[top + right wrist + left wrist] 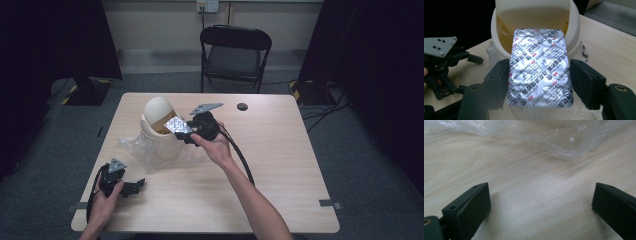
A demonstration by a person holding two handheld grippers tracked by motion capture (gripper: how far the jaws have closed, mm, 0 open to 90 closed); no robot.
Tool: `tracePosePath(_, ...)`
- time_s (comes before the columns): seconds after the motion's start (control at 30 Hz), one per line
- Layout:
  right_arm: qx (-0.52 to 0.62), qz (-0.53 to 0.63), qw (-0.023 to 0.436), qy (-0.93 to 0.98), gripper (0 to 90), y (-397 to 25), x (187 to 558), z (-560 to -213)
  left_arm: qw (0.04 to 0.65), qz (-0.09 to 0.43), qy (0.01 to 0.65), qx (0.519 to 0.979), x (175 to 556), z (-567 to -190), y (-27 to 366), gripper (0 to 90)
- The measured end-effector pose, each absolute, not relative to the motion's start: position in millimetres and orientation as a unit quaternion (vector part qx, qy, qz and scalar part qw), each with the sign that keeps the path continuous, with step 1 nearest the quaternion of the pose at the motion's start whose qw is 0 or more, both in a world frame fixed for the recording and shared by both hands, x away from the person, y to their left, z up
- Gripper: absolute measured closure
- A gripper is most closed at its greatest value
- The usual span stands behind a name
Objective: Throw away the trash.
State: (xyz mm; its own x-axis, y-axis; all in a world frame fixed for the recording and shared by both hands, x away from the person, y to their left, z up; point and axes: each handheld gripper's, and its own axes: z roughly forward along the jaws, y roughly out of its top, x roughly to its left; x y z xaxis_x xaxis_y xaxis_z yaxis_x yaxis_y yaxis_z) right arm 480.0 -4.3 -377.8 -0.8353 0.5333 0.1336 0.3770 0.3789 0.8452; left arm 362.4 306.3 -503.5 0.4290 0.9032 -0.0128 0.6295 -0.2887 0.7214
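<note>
Pale wood tabletop (280, 165), dim room, folding chair (235, 52) beyond the far edge.

Item 1, left: left gripper (131, 186), resting near the front-left corner in the person's left hand (102, 205). Jaws wide apart and holding nothing; in the left gripper view they frame bare wood, with the crumpled clear plastic bag (554, 137) lying ahead of them.

Item 2, centre-left: cream bin (159, 127) with a domed swing lid, standing on the plastic bag. In the right gripper view its mouth is open, the flap tilted back, an amber lining showing inside.

Item 3, centre: foil blister pack (540, 67), silver, printed in red and dark characters. Held at the bin's mouth, its far end over the rim, its near end between the jaws.

Item 4, centre-right: right gripper (187, 134), raised off the tabletop in the right hand (215, 147). Jaws clamped on the long edges of the blister pack.

Item 5, far right: small dark round disc (242, 106) on the tabletop, well apart from the work.

Handling note: the step appears to be dropping the pack into the bin. Best done by pushing the pack forward until most of it has passed the rim, tilting its far end down, then releasing; releasing early risks it catching on the rim and sliding back onto the bag.
</note>
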Motion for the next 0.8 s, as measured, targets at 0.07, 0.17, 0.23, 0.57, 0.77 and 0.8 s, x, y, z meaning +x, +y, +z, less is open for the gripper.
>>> tracePosePath(0.07,0.271,0.479,0.082,0.831,34.4,0.2,481.1,-376.9,0.335,0.204,0.494,0.776,362.4,-503.5,306.4,1.4)
tracePosePath(0.17,0.269,0.477,0.084,0.832,34.4,5.2,483.8,-373.7,0.334,0.204,0.494,0.776,362.4,-503.5,306.4,1.4)
tracePosePath(0.23,0.268,0.474,0.087,0.834,34.4,7.7,485.1,-372.6,0.335,0.204,0.494,0.776,362.4,-503.5,306.3,1.4)
tracePosePath(0.57,0.274,0.479,0.091,0.829,34.3,11.1,491.4,-363.0,0.335,0.204,0.494,0.776,362.4,-503.5,306.4,1.5)
tracePosePath(0.77,0.280,0.474,0.090,0.830,34.3,11.5,494.4,-365.4,0.335,0.204,0.494,0.776,362.4,-503.5,306.4,1.4)
tracePosePath(0.8,0.280,0.470,0.088,0.832,34.4,12.4,494.3,-365.9,0.335,0.204,0.494,0.776,362.4,-503.5,306.4,1.5)
